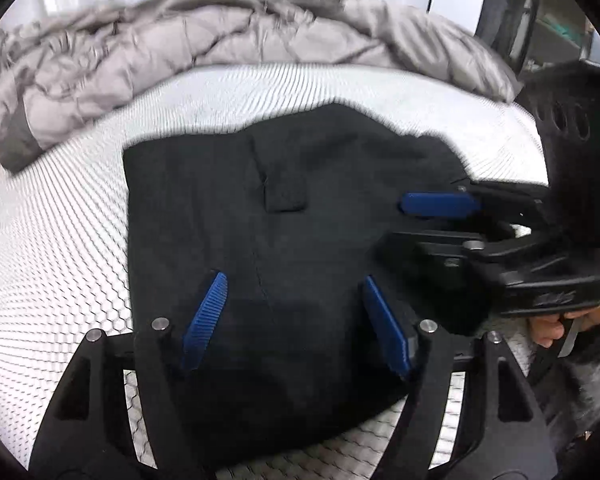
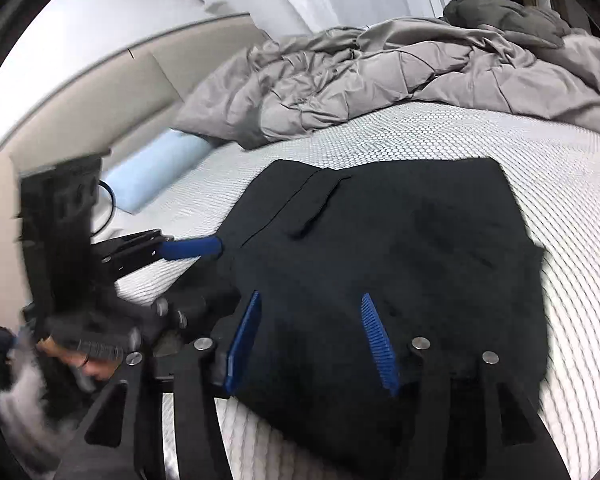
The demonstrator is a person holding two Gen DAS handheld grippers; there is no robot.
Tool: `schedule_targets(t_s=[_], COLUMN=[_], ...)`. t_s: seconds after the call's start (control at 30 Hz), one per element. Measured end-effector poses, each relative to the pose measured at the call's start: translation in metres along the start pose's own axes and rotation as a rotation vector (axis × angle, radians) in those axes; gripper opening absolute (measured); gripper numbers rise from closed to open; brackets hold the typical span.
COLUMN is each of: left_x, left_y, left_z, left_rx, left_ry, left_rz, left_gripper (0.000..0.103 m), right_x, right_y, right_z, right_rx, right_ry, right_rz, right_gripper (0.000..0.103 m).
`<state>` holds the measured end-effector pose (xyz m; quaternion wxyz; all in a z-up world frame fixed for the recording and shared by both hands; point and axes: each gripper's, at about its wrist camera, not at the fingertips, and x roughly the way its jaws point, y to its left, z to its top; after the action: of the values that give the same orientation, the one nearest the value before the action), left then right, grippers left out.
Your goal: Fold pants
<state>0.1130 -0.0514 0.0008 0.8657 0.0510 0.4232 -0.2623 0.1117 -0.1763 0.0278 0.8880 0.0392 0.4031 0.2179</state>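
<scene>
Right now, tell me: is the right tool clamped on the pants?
No, the right tool is open, its blue fingers spread apart over the black pants with no cloth pinched between them.

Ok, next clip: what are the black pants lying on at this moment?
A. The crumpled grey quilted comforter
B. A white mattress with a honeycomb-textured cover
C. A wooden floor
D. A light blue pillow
B: the folded black pants lie flat on the white honeycomb-textured mattress, while the crumpled grey quilted comforter is bunched up behind them and the light blue pillow sits off to the side, apart from them.
</scene>
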Motion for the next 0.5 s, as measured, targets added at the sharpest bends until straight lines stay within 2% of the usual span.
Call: schedule_targets(t_s=[0.07,0.1,0.17,0.23,0.33,0.4,0.5], left_x=[0.001,-0.003,-0.006,-0.009,-0.010,-0.018,-0.029], left_y=[0.007,0.010,0.016,0.018,0.012,0.010,0.015], left_z=[-0.003,-0.006,-0.010,-0.019,-0.025,-0.025,-0.008], left_rx=[-0.003,-0.005,-0.014,-0.009,0.023,0.009,-0.037], left_ry=[-0.008,-0.014,-0.016,-0.015,-0.011,-0.016,-0.086], left_rz=[-0.015,-0.021,-0.028,-0.017,0.036,0.038,0.022], left_gripper=[0.065,0.065,0.065,0.065,0.065,0.065,0.065], right_x=[0.029,0.032,0.025,0.008,-0.012,-0.021,-0.017], right_y=[0.000,-0.002,-0.002,-0.008,-0.021,-0.021,-0.016], right_z=[0.002,0.000,-0.002,-0.009,-0.016,-0.015,-0.004], right_rx=[-0.028,-0.029,-0.053,-0.089,-0.052,-0.043,-0.010], right_ry=[0.075,0.090,0.096,0.082,0.056,0.023,-0.018], right_rz=[-0.106,-0.124,-0.175,-0.277,-0.217,-0.181,-0.111], right_gripper=[0.051,0.051,0.050,0.040,0.039,0.041,0.042])
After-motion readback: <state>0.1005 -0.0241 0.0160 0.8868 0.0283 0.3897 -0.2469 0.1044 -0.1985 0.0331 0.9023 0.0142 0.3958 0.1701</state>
